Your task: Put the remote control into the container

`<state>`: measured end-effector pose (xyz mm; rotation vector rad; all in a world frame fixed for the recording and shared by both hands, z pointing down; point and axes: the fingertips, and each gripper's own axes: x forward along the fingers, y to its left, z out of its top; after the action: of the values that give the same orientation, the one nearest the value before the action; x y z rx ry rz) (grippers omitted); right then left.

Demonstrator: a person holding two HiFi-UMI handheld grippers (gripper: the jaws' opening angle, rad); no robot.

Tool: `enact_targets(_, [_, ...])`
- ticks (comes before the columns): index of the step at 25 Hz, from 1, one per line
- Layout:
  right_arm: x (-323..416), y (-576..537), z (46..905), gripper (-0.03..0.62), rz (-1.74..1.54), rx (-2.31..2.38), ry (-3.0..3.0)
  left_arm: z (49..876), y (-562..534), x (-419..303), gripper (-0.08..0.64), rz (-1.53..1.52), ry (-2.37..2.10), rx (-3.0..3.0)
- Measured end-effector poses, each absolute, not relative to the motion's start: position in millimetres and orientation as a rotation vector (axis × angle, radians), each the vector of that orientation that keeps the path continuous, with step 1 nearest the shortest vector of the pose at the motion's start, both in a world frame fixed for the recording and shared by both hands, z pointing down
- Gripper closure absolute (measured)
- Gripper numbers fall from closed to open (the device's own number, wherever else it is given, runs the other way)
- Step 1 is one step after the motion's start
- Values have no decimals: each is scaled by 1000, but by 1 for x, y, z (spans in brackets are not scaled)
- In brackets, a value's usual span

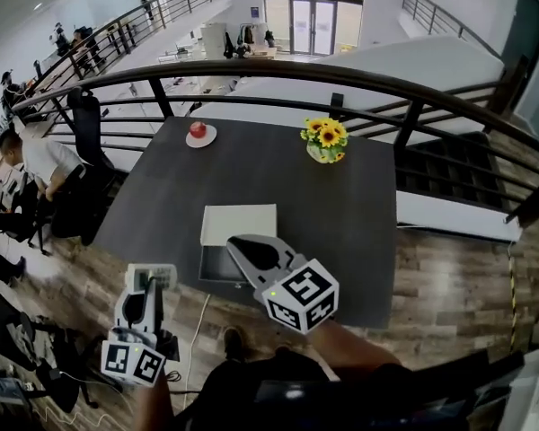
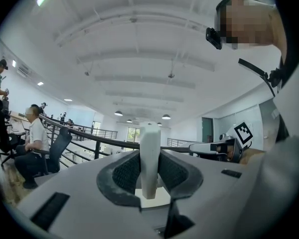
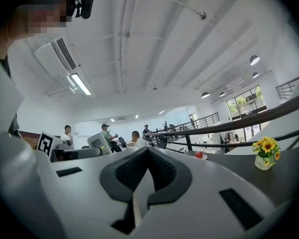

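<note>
The white remote control (image 2: 149,158) stands upright between the jaws of my left gripper (image 2: 150,151), which is shut on it. In the head view this left gripper (image 1: 151,278) is low at the left, off the table's near edge, with the remote (image 1: 153,277) at its tip. The container (image 1: 239,224) is a white flat box near the table's front edge, with a dark open part (image 1: 217,264) in front of it. My right gripper (image 1: 240,246) hovers over that dark part; its jaws meet with nothing between them (image 3: 148,152).
On the dark table (image 1: 287,187) stand a red apple on a white plate (image 1: 198,131) at the back left and a vase of sunflowers (image 1: 324,141) at the back right. A black railing (image 1: 278,70) runs behind. A seated person (image 1: 27,160) and an office chair (image 1: 88,119) are at the left.
</note>
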<state>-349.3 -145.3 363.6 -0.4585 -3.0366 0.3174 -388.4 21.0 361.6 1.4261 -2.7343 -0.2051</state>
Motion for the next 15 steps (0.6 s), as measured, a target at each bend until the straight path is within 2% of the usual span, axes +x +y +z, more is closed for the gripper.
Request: enact_targets(15, [-391,-157,359,591,293,-145,-3087,367,-11,-453,453,-149,-2497,1776])
